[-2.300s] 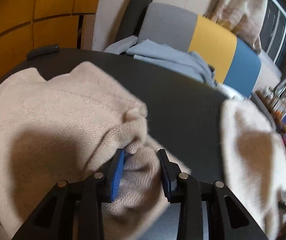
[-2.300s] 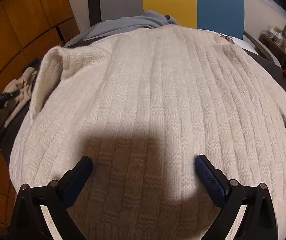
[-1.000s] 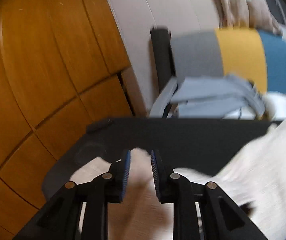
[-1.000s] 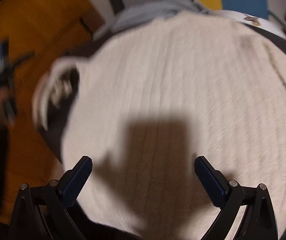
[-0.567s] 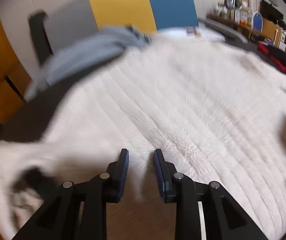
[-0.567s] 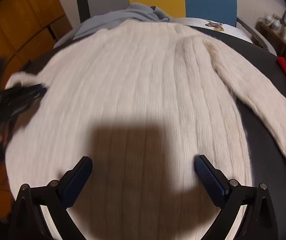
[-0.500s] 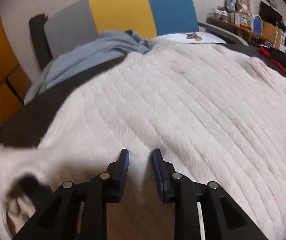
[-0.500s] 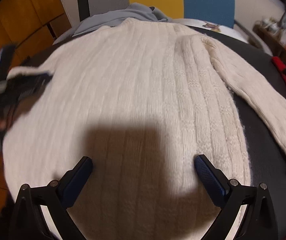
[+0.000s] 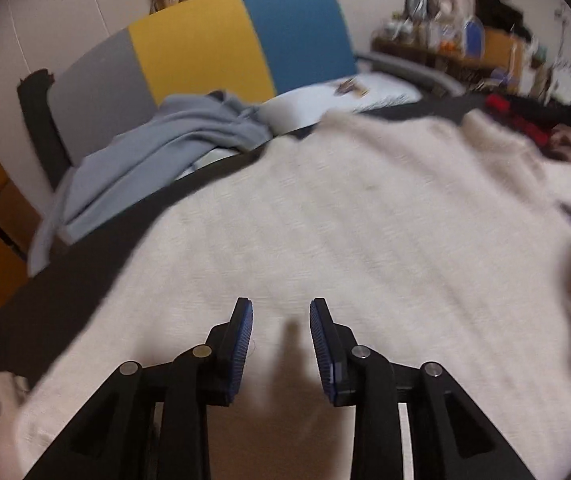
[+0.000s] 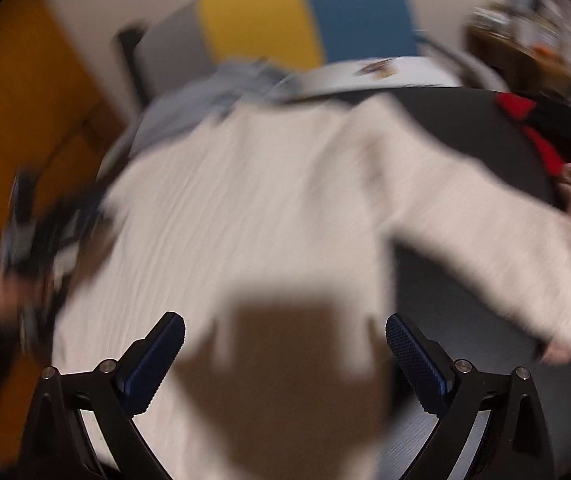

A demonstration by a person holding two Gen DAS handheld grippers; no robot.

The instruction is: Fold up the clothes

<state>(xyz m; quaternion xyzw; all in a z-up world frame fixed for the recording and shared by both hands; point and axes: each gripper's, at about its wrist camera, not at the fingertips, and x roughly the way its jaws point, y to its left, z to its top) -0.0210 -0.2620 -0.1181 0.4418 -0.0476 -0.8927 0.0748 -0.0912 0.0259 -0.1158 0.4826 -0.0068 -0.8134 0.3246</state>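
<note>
Both my grippers, left (image 9: 281, 334) and right (image 10: 285, 354), hung apart, empty, over the cream sweater (image 9: 345, 248); its right sleeve (image 10: 497, 236) risked sliding off the table's (image 10: 465, 128) edge.

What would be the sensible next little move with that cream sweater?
Probably the right tool, wide open and empty, goes for the outstretched sleeve of the cream knitted sweater to fold it inward, since the body lies spread flat on the dark table.

No text, label, brand or number can be read in either view. The small printed patch on the white cushion (image 9: 351, 87) is too blurred to make out.
</note>
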